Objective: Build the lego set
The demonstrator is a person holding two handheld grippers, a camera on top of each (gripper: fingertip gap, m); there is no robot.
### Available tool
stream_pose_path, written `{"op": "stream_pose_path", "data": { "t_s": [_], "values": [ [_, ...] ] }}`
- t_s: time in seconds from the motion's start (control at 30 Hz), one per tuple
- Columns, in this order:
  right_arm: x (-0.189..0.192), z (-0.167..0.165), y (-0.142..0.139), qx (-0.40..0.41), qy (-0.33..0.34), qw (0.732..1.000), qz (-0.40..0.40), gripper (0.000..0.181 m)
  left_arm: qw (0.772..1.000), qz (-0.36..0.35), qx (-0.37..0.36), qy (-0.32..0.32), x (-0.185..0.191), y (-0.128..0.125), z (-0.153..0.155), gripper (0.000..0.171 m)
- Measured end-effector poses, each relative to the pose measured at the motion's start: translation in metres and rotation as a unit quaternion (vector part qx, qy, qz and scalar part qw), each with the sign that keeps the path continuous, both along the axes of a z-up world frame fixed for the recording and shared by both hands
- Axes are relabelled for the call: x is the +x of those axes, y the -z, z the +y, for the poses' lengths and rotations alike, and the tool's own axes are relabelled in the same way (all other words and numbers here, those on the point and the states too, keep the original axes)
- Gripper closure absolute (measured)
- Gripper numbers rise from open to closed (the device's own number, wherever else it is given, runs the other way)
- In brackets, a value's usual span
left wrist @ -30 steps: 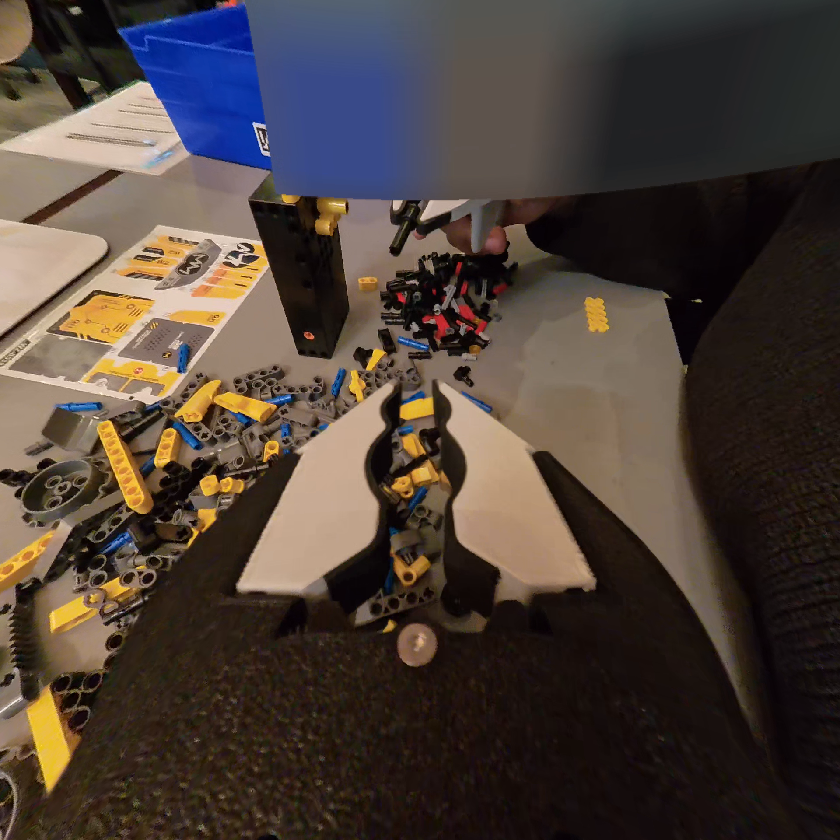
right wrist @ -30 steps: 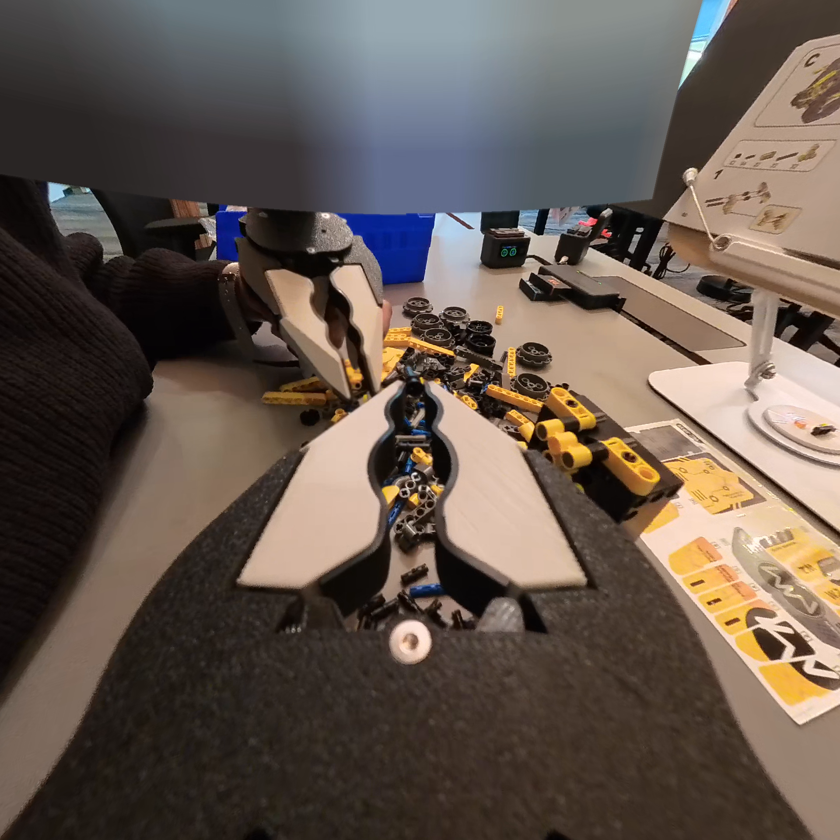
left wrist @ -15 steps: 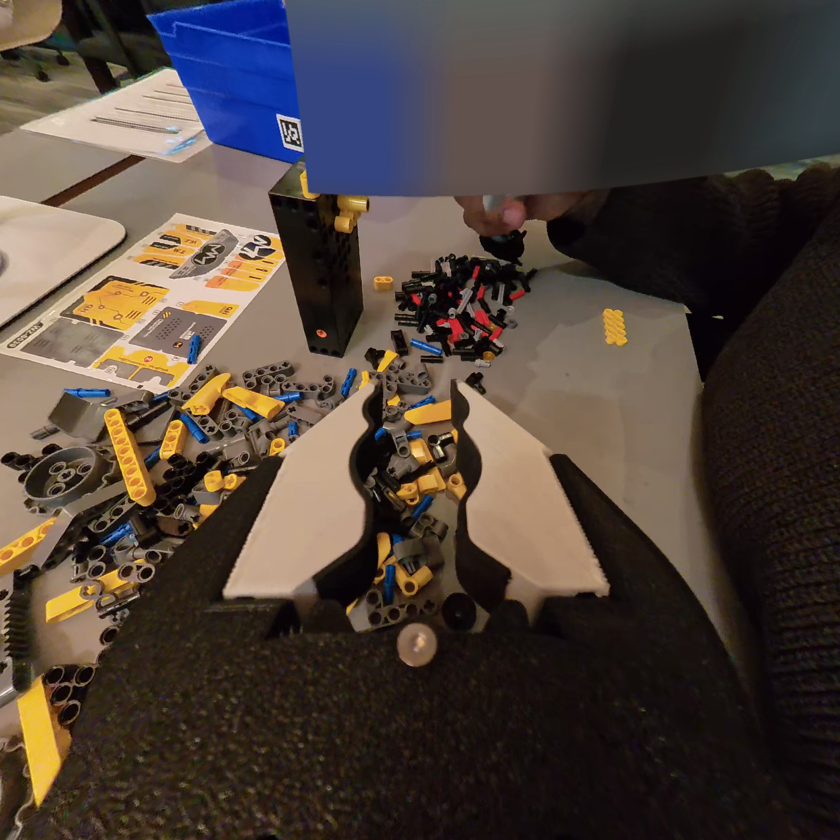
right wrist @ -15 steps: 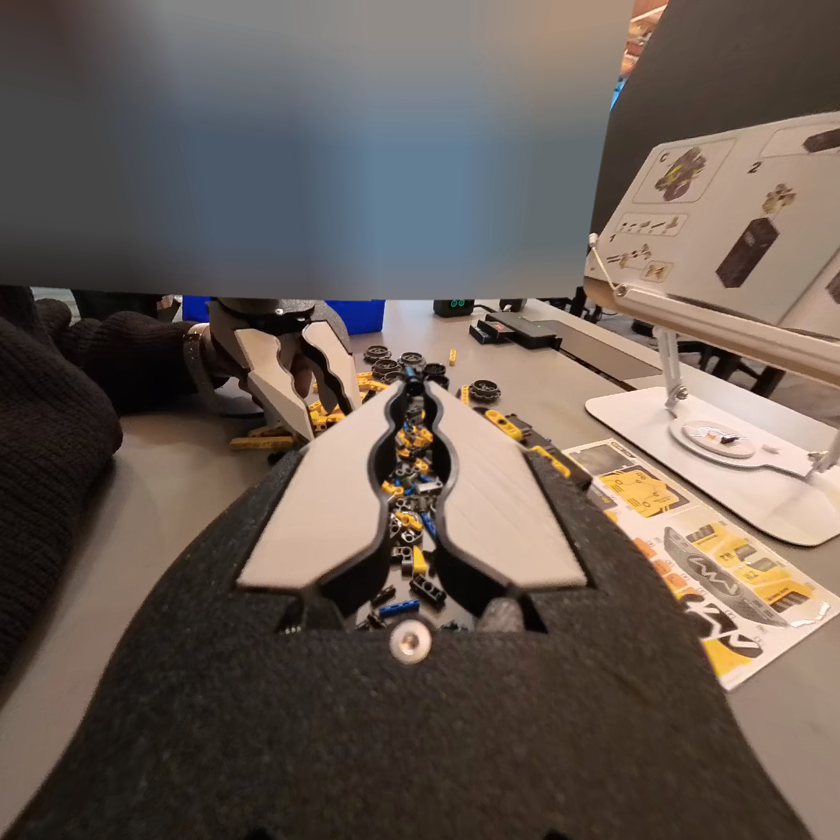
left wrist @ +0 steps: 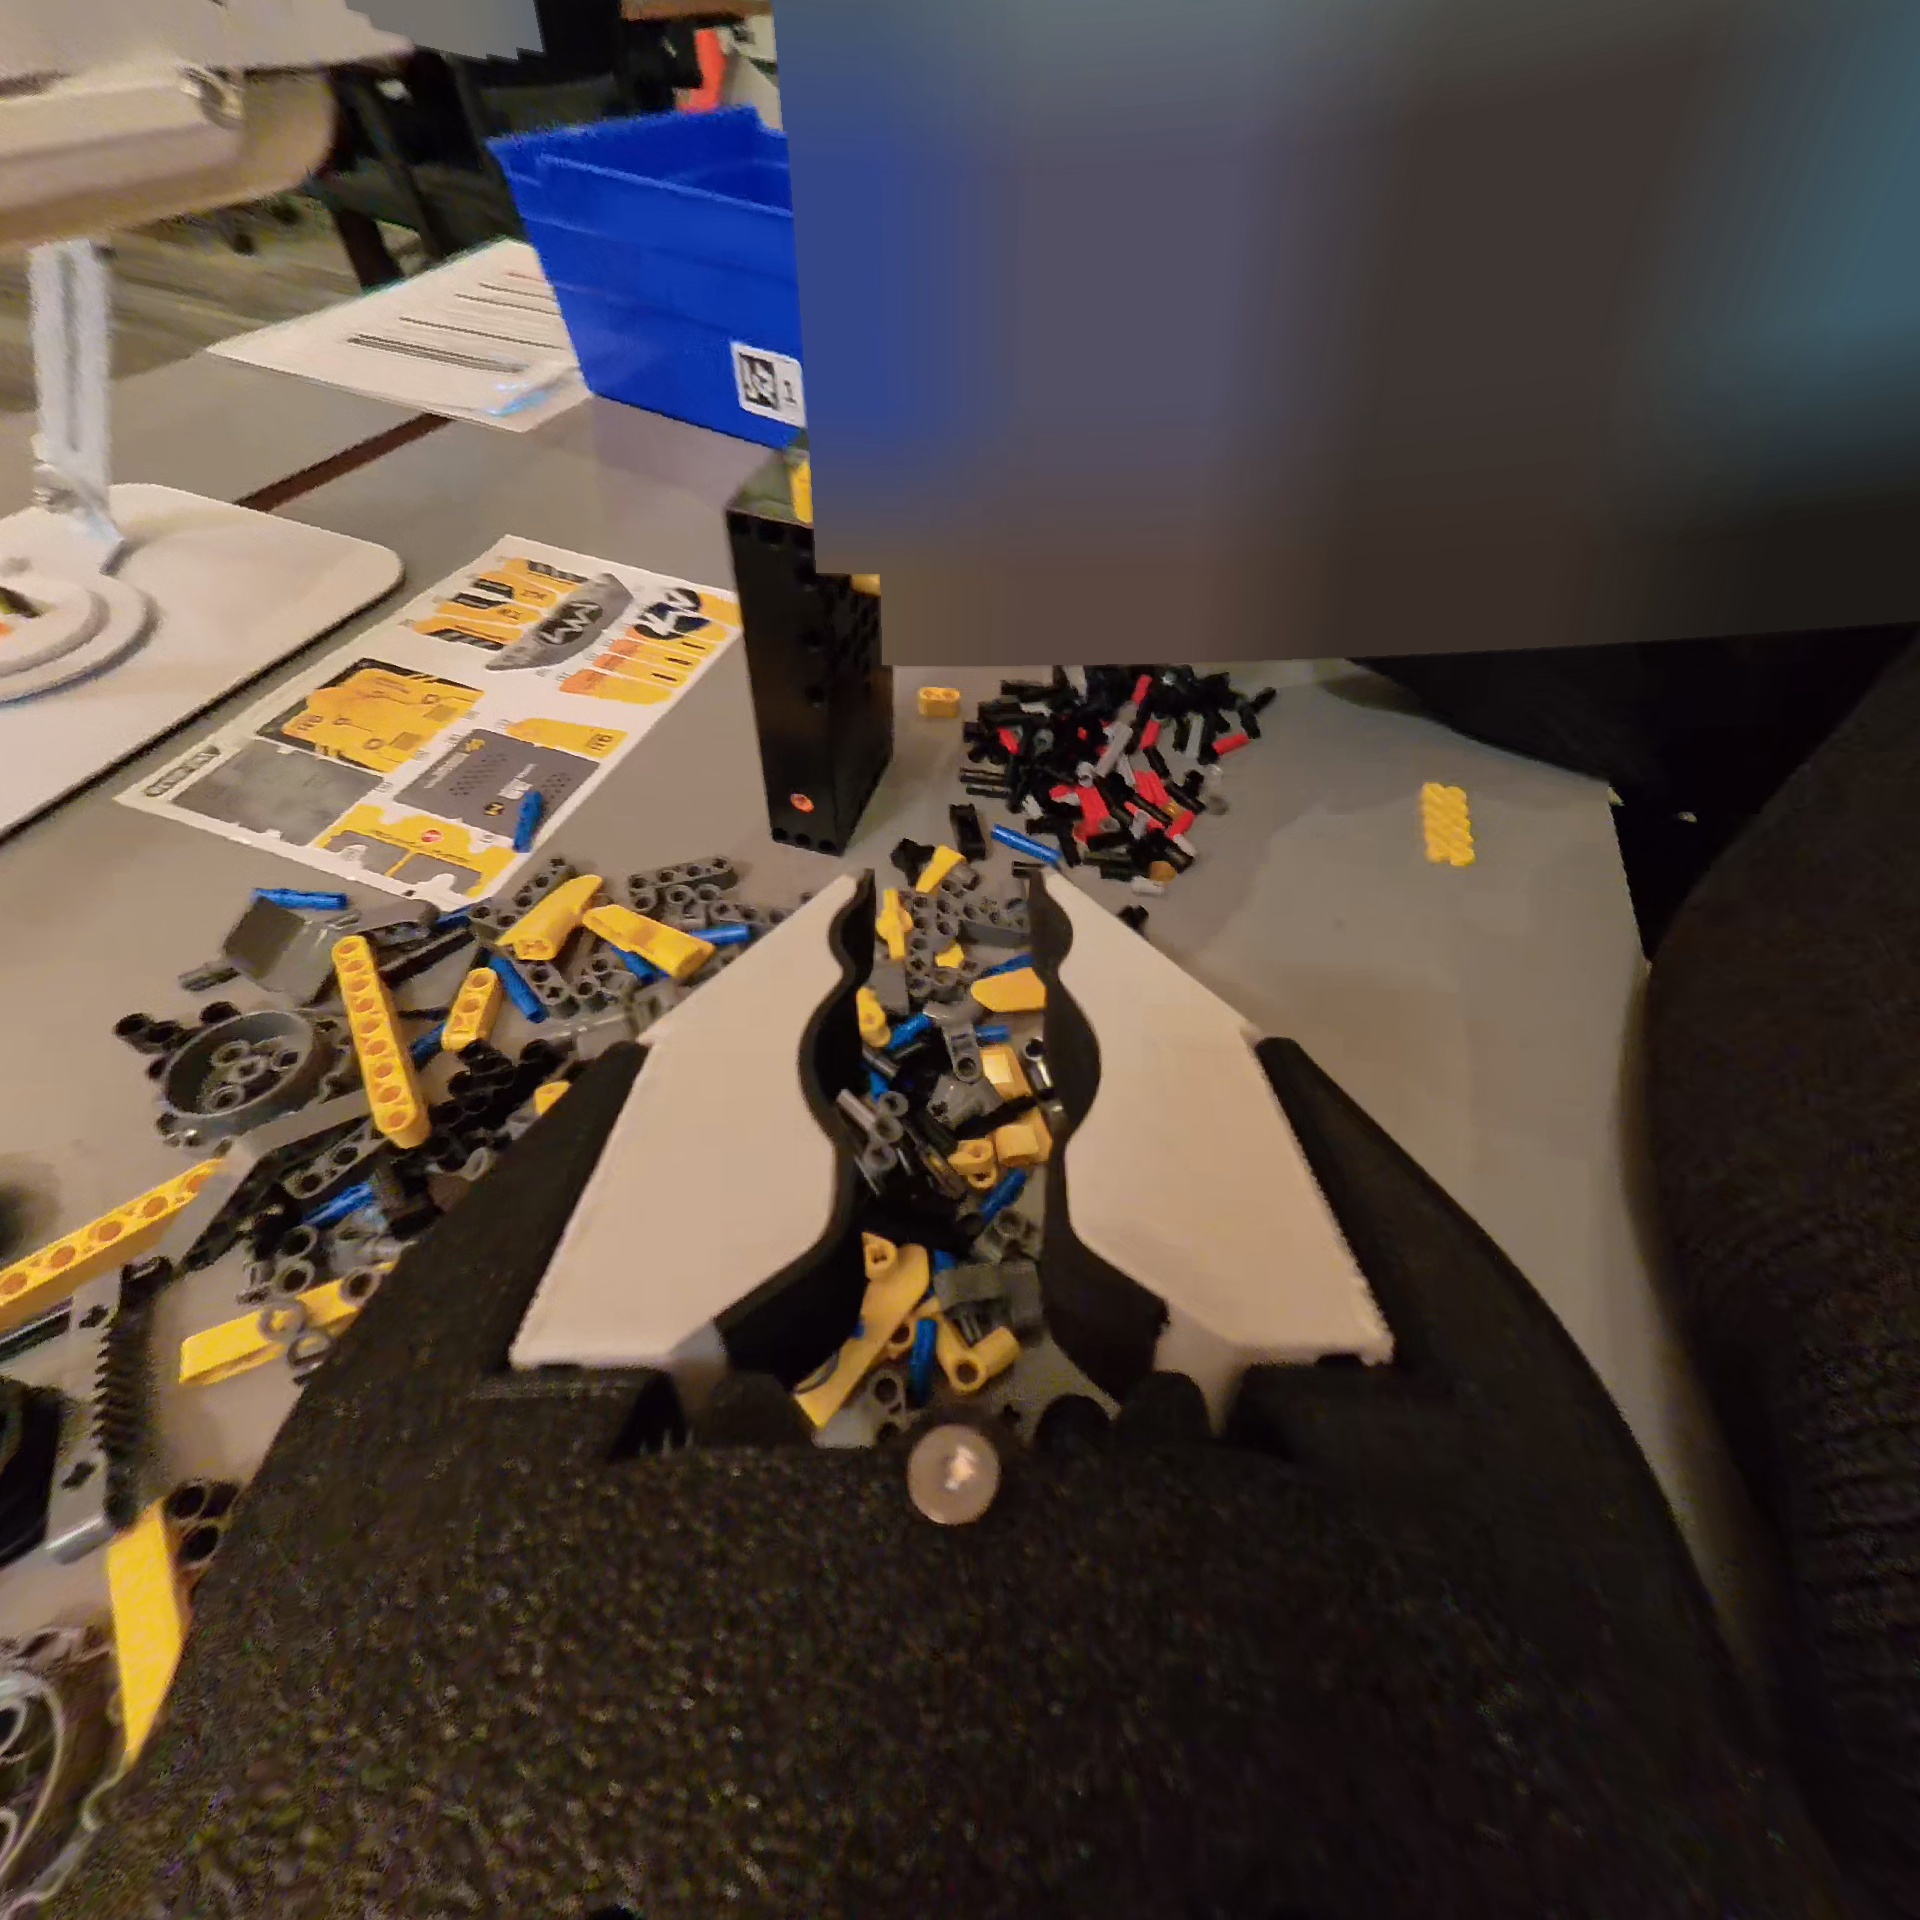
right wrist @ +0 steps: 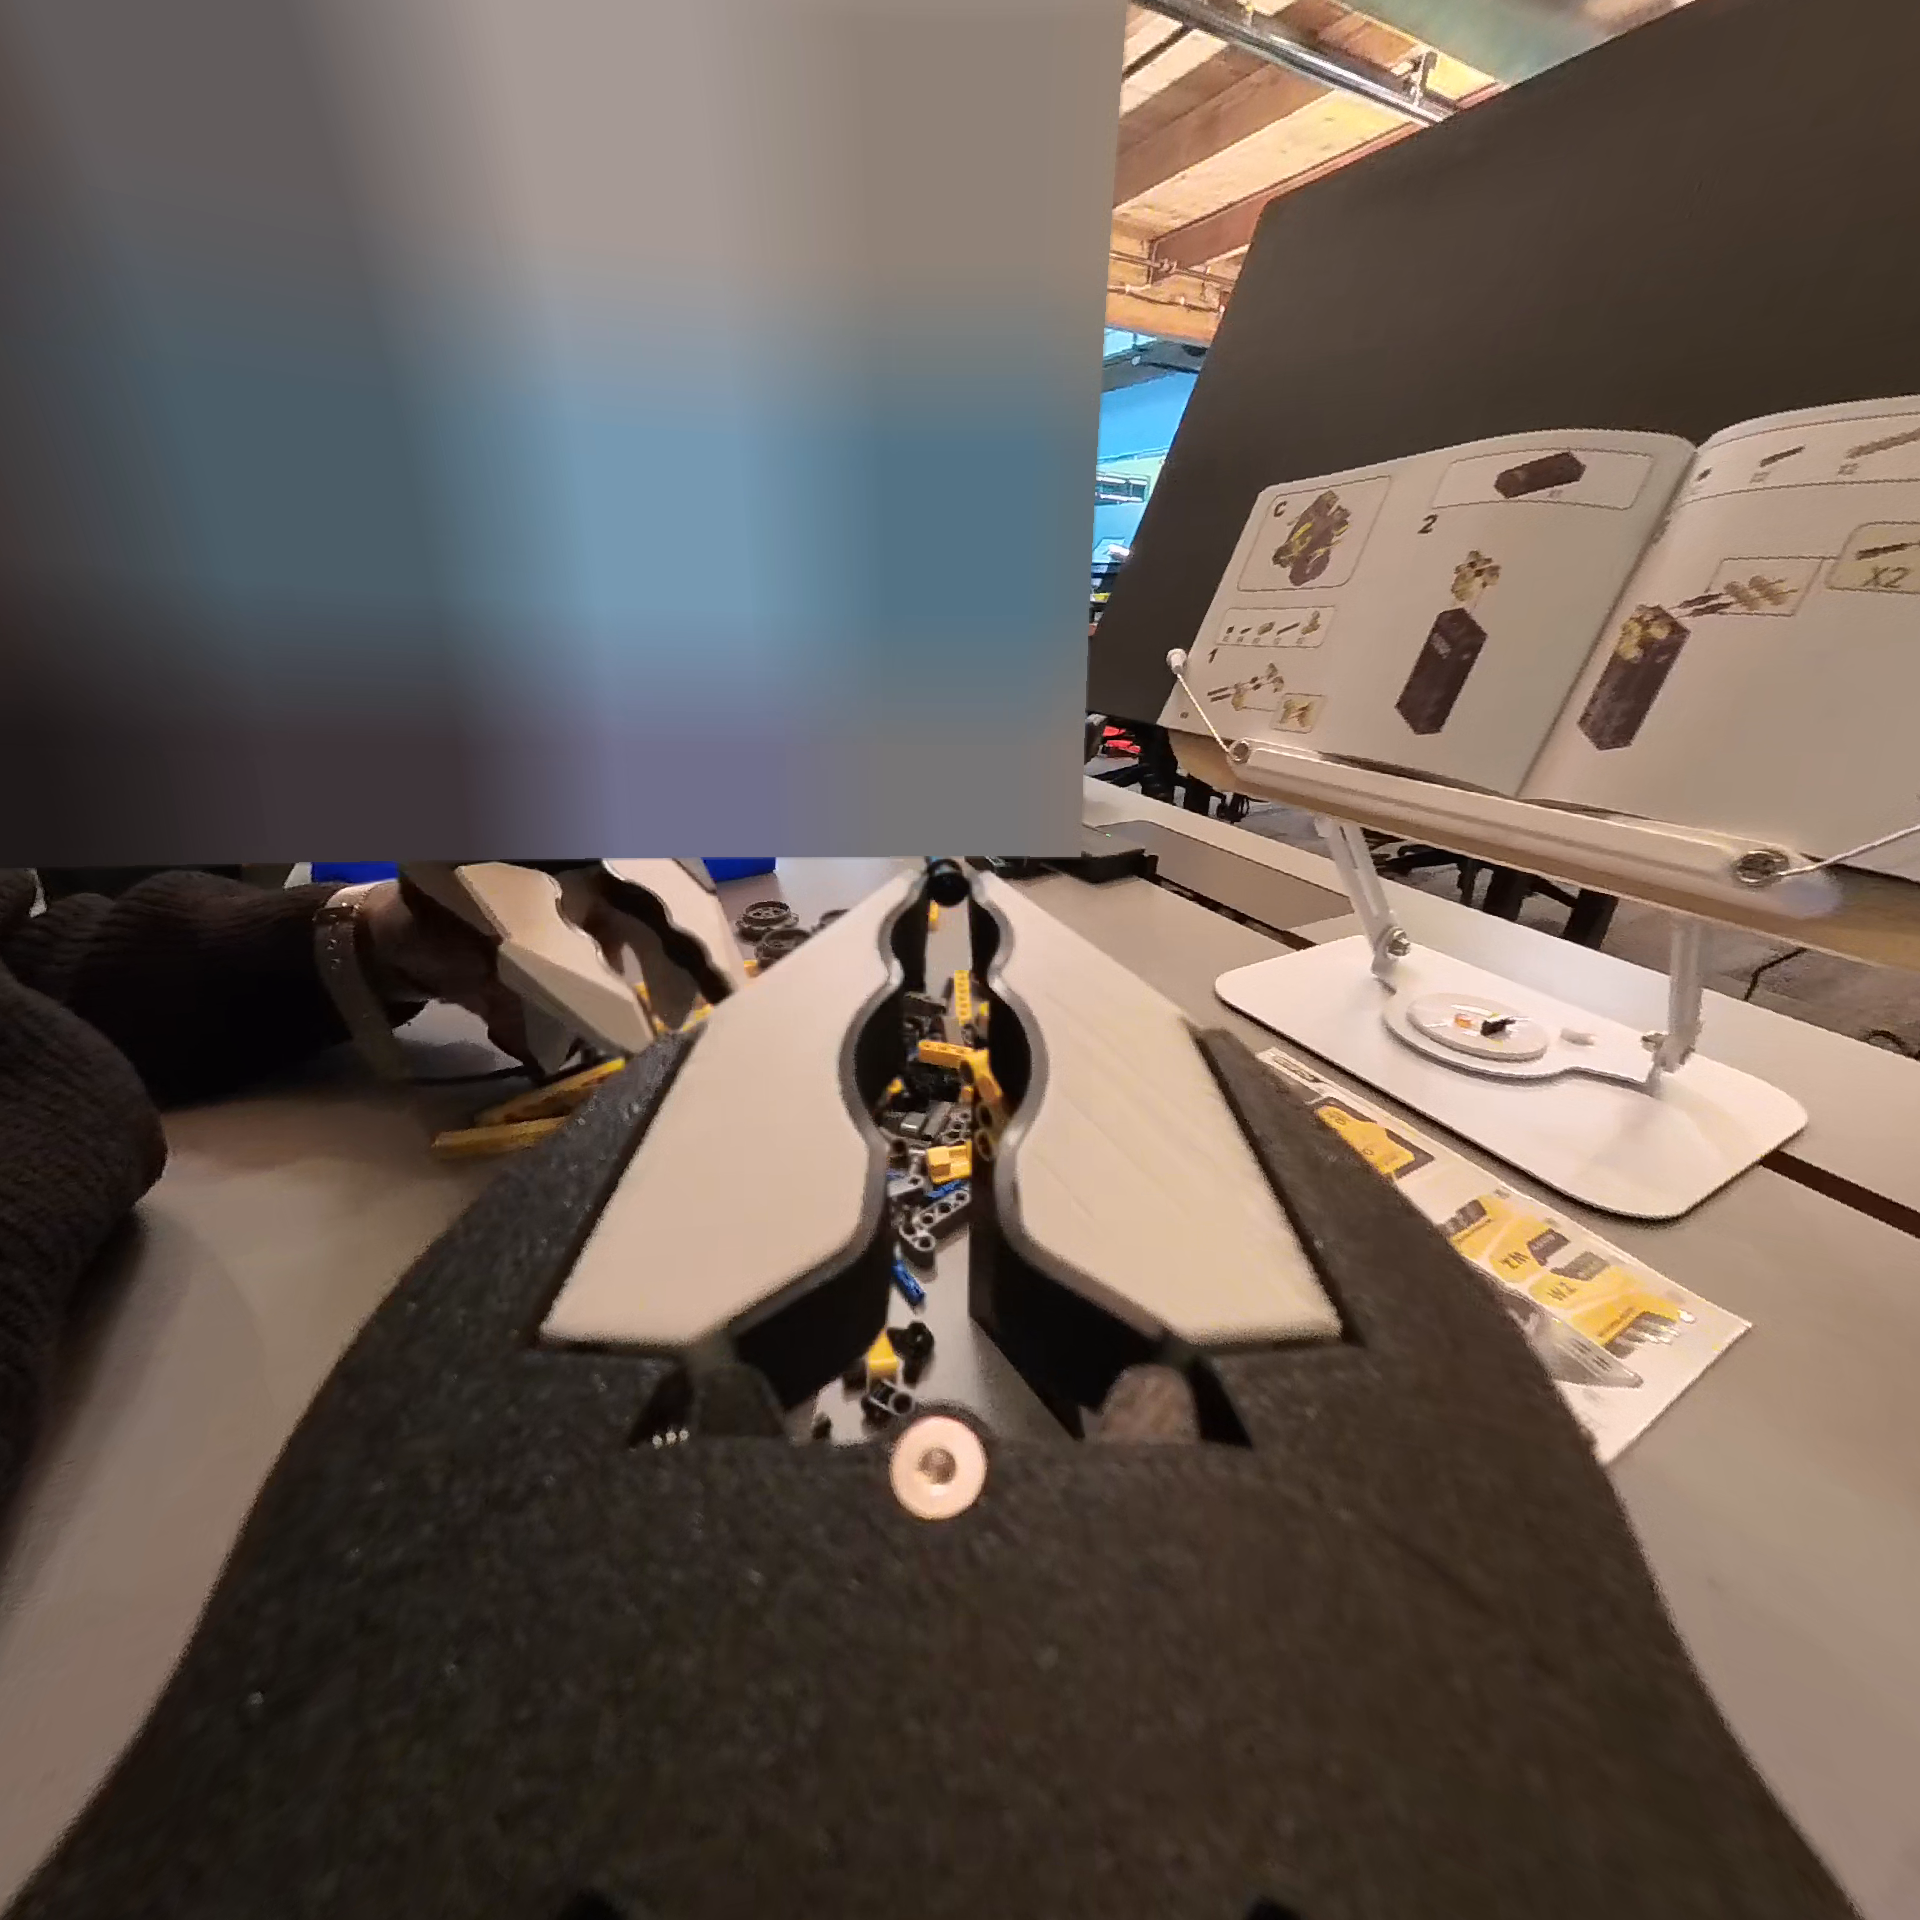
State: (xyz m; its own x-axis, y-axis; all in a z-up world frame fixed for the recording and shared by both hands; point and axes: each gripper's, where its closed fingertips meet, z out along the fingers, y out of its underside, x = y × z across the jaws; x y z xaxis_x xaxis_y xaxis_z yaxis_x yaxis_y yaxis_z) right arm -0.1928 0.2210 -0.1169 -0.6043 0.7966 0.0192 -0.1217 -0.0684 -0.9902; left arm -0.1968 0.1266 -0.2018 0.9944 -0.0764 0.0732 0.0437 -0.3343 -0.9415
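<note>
The blue bin [left wrist: 665, 260] stands at the far side of the table [left wrist: 1351, 987]; its inside is out of view, so its contents cannot be told. Just before it, the black block [left wrist: 816, 717] stands upright, long axis vertical, its top hidden by the blurred patch.

The left gripper [left wrist: 951, 894] hangs over the loose pile [left wrist: 520, 997] of yellow, grey, black and blue parts, its jaws well apart and holding nothing. A second ago they were nearly together; they have spread step by step since.

The right gripper [right wrist: 945, 899] is almost closed, pinching a small black pin [right wrist: 943, 881] at its very tips. Only a dark rounded end shows, so which way the pin's long axis runs cannot be told. This gripper has lifted and tilted up since a second ago: the booklet [right wrist: 1558, 603] on its white stand [right wrist: 1558, 1122] now fills the right of its view (before, only a corner showed).

The heap [left wrist: 1101, 758] of red and black pins lies right of the block, and the sticker sheet [left wrist: 436, 727] lies to its left.
</note>
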Motion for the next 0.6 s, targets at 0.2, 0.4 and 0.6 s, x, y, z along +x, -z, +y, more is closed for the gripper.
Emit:
{"op": "stream_pose_path", "data": {
  "t_s": [0.2,0.4,0.6],
  "values": [
    [0.000,0.002,-0.002,-0.005,0.003,1.000,0.002,0.176,0.998,-0.032,0.034,-0.035,-0.018,-0.012,-0.003,0.143],
    [0.001,0.006,-0.006,-0.018,0.006,1.000,0.008,0.176,0.999,-0.029,0.029,-0.033,-0.017,-0.009,-0.002,0.143],
    [0.001,0.013,-0.011,-0.030,0.016,0.999,0.014,0.176,0.999,-0.035,0.028,-0.024,-0.013,-0.008,0.000,0.143]
  ]
}}
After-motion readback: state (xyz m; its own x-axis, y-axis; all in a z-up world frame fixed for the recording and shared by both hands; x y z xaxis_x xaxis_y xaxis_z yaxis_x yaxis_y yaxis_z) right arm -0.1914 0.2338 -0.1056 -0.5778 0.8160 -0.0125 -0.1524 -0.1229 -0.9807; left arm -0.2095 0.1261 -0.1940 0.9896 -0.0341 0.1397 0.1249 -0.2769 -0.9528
